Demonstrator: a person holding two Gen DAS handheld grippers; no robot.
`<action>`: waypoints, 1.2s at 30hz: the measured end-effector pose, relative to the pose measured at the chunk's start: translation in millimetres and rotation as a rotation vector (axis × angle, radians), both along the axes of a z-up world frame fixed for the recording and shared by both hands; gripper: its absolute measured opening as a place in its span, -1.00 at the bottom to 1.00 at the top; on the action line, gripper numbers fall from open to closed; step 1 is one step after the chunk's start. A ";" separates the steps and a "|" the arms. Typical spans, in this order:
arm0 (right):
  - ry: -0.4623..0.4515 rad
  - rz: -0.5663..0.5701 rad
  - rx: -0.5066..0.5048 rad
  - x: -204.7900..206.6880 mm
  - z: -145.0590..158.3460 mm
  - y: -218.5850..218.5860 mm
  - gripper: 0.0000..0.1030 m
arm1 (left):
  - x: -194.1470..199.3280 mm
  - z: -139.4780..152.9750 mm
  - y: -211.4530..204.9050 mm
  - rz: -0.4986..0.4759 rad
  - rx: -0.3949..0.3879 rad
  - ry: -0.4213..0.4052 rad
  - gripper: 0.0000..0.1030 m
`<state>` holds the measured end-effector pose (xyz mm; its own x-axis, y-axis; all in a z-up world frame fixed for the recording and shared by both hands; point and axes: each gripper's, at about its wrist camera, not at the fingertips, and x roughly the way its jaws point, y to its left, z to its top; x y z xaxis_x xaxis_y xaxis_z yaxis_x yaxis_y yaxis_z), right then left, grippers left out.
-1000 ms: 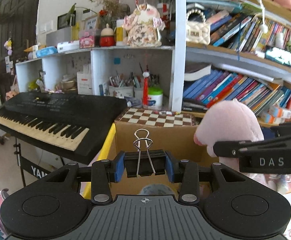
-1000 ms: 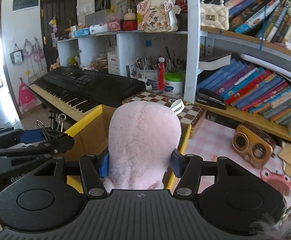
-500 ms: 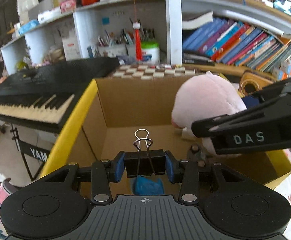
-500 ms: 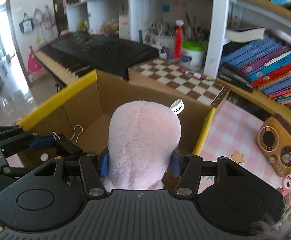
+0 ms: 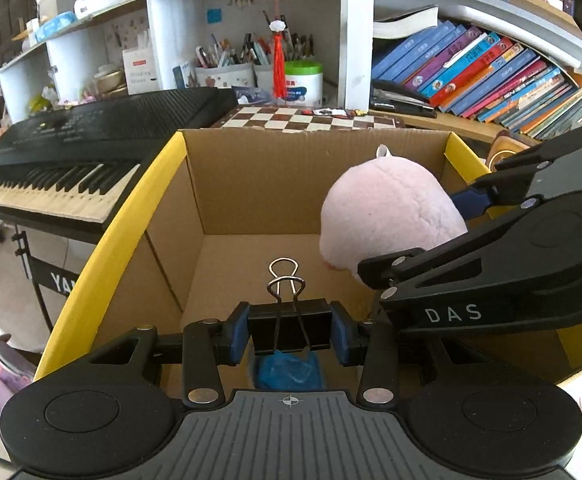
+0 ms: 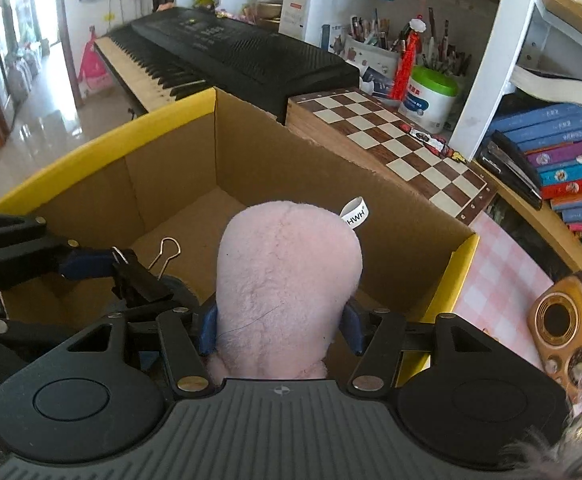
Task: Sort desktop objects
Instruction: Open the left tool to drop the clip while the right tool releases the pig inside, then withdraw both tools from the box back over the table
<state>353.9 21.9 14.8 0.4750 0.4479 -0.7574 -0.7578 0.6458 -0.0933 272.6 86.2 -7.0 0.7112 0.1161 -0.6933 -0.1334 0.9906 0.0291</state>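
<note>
Here left jaws clamp a binder clip (image 5: 290,330), right jaws a pink plush (image 6: 287,284), above the box (image 5: 251,172).

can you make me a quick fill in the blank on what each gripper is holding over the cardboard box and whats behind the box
The left gripper is shut on a black metal ____ clip.
The right gripper is shut on a soft plush toy coloured ____.
Both grippers hang over the open brown cardboard box, whose top edges are coloured ____.
Just behind the box lies a wooden ____ with brown and white squares.

Missing words: binder; pink; yellow; chessboard
</note>
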 end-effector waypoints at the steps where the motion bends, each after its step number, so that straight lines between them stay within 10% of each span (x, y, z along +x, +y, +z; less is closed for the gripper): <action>1: 0.001 -0.001 0.001 0.8 -0.1 0.0 0.12 | 0.4 -0.1 0.0 0.001 0.000 0.001 -0.22; 17: -0.066 -0.127 0.166 -12.7 41.7 -28.5 0.32 | -31.4 32.6 -6.9 -0.005 0.054 -0.149 0.61; 36: -0.163 -0.393 0.238 -107.4 65.4 -103.3 0.43 | -104.3 64.3 -4.8 0.015 -0.016 -0.270 0.81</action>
<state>246.5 -81.4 80.2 0.7465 0.3632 -0.5575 -0.4405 0.8977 -0.0050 168.3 81.4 57.3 0.8692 0.1181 -0.4802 -0.1484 0.9886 -0.0254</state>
